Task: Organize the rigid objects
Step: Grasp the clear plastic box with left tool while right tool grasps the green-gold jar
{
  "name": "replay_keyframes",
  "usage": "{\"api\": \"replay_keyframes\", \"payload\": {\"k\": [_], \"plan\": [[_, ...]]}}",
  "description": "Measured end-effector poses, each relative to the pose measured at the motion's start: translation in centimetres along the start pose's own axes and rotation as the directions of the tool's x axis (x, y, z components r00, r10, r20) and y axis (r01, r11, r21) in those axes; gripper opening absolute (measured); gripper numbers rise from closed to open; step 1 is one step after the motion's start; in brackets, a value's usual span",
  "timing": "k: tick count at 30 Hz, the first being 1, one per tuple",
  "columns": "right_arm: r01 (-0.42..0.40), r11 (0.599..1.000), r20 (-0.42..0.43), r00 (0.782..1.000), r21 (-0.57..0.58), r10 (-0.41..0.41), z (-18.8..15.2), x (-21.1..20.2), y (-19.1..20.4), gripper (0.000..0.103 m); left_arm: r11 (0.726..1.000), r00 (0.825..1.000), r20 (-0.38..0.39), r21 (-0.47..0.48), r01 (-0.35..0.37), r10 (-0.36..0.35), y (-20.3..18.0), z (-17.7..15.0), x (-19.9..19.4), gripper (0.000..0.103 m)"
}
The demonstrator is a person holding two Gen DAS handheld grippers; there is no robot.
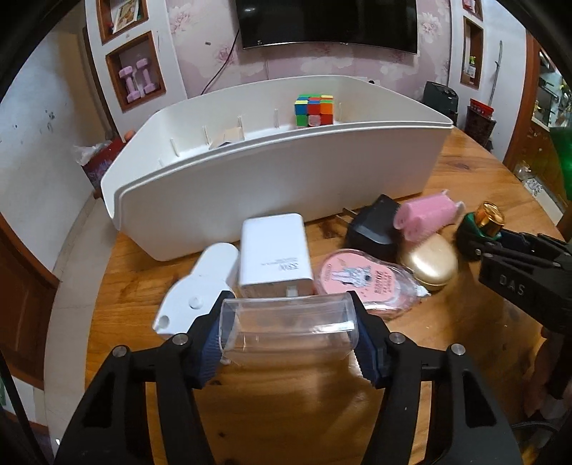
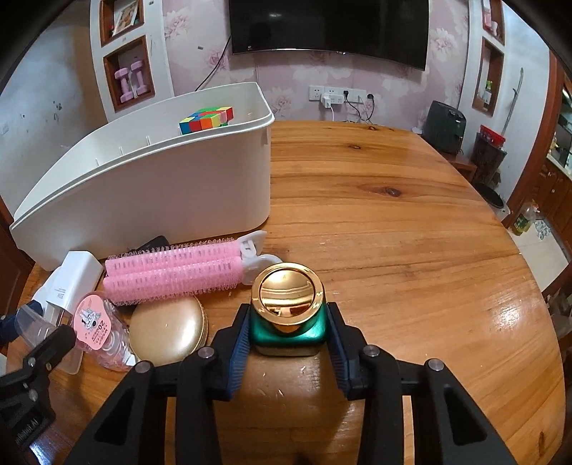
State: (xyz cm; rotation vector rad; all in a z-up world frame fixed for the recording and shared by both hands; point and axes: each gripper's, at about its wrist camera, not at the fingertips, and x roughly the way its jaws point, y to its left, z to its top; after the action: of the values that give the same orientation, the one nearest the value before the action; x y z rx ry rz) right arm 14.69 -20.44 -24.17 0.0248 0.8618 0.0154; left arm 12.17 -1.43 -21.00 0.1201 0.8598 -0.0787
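My left gripper (image 1: 287, 322) is shut on a clear plastic box (image 1: 287, 327), held just above the wooden table (image 1: 447, 322). My right gripper (image 2: 287, 334) is shut on a green jar with a gold lid (image 2: 287, 307); it also shows in the left wrist view (image 1: 484, 220). A long white bin (image 1: 271, 179) stands behind the clutter and holds a colour cube (image 1: 314, 109), also seen in the right wrist view (image 2: 205, 120). In front of the bin lie a white power bank (image 1: 273, 254), a white device (image 1: 200, 286), a pink packet (image 1: 357, 279), a gold case (image 1: 430, 266), a black plug (image 1: 375, 225) and pink hair rollers (image 2: 171, 273).
The table's bare wood (image 2: 393, 214) stretches right of the bin (image 2: 143, 186) to a rounded edge. A TV (image 2: 329, 28), wall shelves with pink dumbbells (image 2: 130, 80) and a power strip (image 2: 336, 94) are behind. A dark appliance (image 2: 443, 125) stands beyond the table's right edge.
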Motion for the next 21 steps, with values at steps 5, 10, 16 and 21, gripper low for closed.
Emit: {"api": "replay_keyframes", "payload": {"k": [5, 10, 16, 21], "plan": [[-0.003, 1.0, 0.001, 1.0, 0.004, 0.003, -0.1, -0.2, -0.1, 0.04, 0.997, 0.998, -0.022, -0.053, 0.055, -0.056, 0.2, -0.4, -0.7, 0.064], [0.005, 1.0, 0.001, 1.0, -0.011, -0.005, -0.5, -0.5, -0.2, 0.04, 0.994, 0.996, -0.037, -0.076, 0.076, -0.079, 0.2, 0.0, -1.9, 0.064], [-0.032, 0.999, -0.05, 0.998, 0.018, 0.033, 0.0, -1.6, -0.9, 0.04, 0.995, 0.998, -0.014, -0.083, 0.056, -0.057, 1.1, 3.0, -5.6, 0.064], [-0.06, 0.998, 0.004, 0.998, 0.033, 0.06, 2.7, -5.0, -1.6, 0.04, 0.995, 0.998, 0.052, -0.096, 0.037, -0.032, 3.6, 7.8, -9.9, 0.064]]}}
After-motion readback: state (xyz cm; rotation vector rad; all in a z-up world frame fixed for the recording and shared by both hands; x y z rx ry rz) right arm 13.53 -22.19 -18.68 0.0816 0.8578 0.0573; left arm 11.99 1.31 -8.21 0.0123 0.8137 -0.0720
